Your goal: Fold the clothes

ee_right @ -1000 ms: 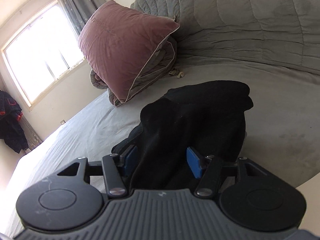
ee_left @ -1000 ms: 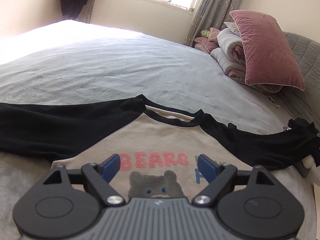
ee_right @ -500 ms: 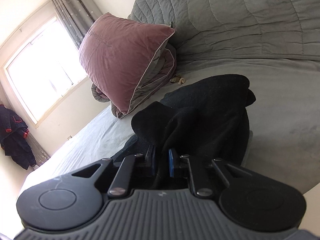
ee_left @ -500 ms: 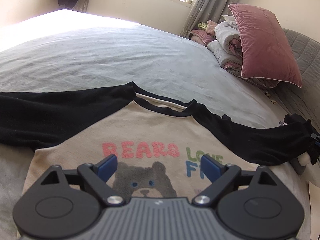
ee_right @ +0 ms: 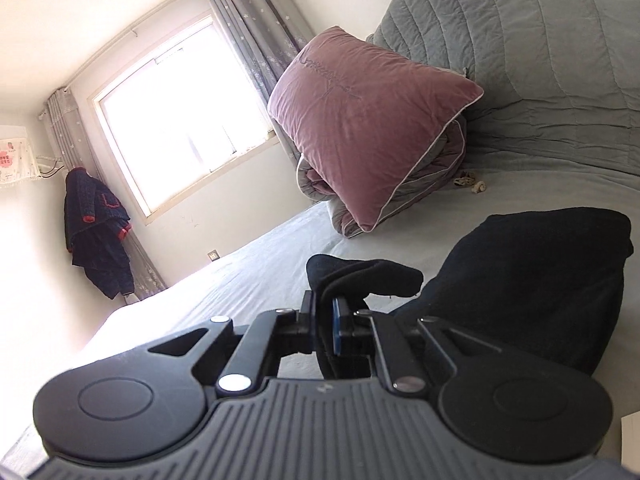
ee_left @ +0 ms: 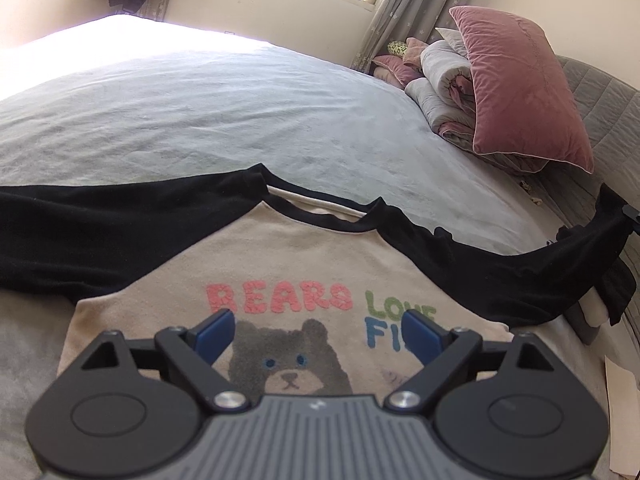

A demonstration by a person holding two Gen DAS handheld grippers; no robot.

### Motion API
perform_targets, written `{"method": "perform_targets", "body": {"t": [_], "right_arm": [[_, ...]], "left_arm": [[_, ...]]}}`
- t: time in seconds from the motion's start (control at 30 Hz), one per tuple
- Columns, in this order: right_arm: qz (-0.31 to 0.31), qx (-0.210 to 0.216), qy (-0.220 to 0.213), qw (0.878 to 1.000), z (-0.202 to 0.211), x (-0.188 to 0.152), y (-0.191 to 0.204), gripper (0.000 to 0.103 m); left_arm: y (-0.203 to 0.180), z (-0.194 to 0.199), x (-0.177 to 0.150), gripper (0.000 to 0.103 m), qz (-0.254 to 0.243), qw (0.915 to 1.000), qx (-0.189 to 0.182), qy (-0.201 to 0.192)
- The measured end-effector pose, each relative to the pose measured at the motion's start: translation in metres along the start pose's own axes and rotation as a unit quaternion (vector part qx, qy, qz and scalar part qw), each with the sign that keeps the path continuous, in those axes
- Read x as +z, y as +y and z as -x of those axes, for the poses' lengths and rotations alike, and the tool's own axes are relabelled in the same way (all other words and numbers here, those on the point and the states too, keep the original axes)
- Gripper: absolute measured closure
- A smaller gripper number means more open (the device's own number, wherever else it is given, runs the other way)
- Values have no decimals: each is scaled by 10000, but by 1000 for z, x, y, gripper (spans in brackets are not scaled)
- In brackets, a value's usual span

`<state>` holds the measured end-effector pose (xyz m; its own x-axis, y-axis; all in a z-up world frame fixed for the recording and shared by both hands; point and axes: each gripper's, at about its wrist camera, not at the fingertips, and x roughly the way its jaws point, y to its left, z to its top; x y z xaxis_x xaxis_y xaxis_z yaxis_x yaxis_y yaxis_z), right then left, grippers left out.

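Flat on the grey bed point(ee_left: 224, 112) lies the bear shirt point(ee_left: 280, 264), its black sleeves spread to either side. Just above its printed chest hangs the left claw point(ee_left: 319, 329), fingers wide apart and empty. Out at the shirt's right sleeve point(ee_right: 520, 292), the right claw point(ee_right: 329, 322) is closing, its pads already pinching the black cuff, lifted clear of the bed.

Right tongs point(ee_right: 327, 326) closing, black sleeve point(ee_right: 520, 280) pinched between, above bed point(ee_right: 256, 264).
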<state>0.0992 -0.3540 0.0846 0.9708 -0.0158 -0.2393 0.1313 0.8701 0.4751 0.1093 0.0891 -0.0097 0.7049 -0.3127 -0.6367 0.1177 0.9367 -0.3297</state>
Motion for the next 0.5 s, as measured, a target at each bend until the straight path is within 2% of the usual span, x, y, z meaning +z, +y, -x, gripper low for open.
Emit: {"method": "perform_targets", "body": {"t": [0.23,0.5], "right_arm": [[323,807,223,9960,7,-14,74,93],[887,1440,809,9823,-5,-62,150,93]], "left_arm": [[12,18,6,12,64,9999,-48,-148],[32,33,12,12,328,9990,-76,-292]]}}
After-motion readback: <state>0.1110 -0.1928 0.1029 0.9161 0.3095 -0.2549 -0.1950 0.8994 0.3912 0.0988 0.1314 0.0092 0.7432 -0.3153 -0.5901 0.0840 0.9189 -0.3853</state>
